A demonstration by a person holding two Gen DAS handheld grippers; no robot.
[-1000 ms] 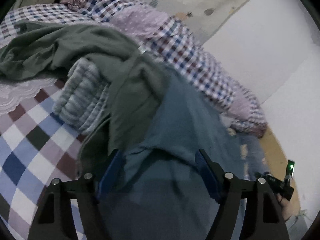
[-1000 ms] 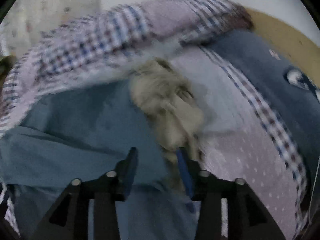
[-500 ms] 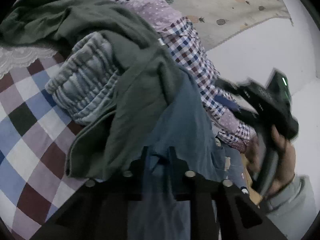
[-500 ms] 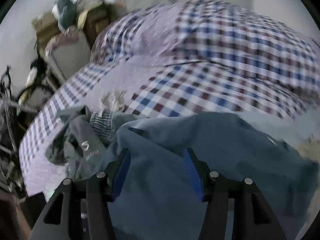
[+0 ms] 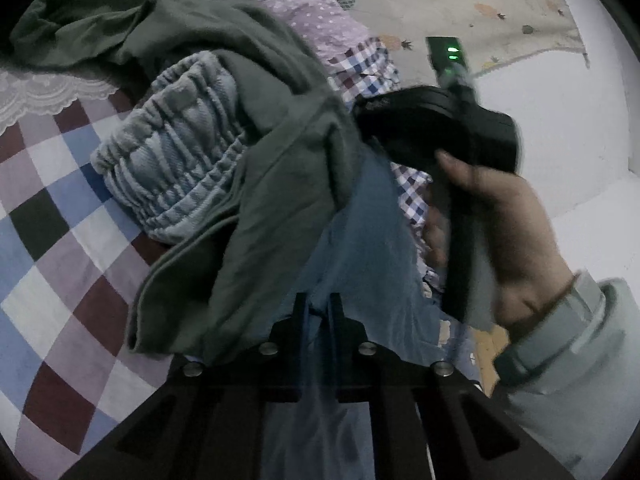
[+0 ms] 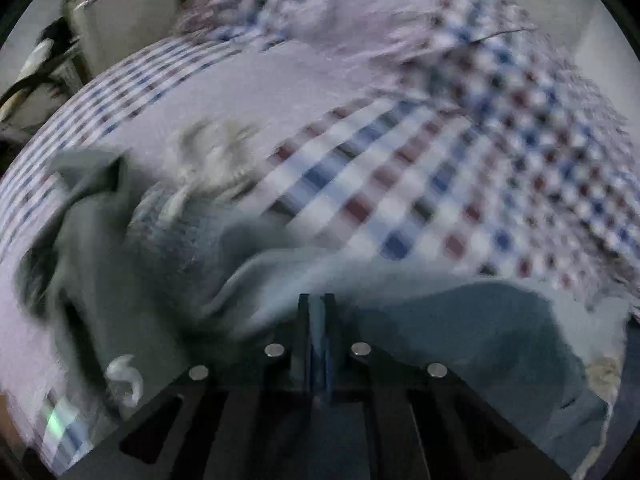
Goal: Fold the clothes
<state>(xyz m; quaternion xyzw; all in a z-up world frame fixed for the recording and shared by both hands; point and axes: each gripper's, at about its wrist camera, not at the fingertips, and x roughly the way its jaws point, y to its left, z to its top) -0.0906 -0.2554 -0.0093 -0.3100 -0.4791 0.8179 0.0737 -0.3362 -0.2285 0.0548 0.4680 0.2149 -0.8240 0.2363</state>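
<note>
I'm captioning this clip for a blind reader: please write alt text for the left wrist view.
The left gripper is shut on a blue garment beside a green garment on a checked bedspread. At right, a hand holds the other gripper's handle.

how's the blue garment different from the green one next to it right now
The blue garment is pinched in the left tongs and pulled taut; the green garment lies loose and ungripped. Blue looks smooth, while green is bunched and draped over the ribbed grey-blue garment. Both are plain, unpatterned fabric on the checked bedspread.
</note>
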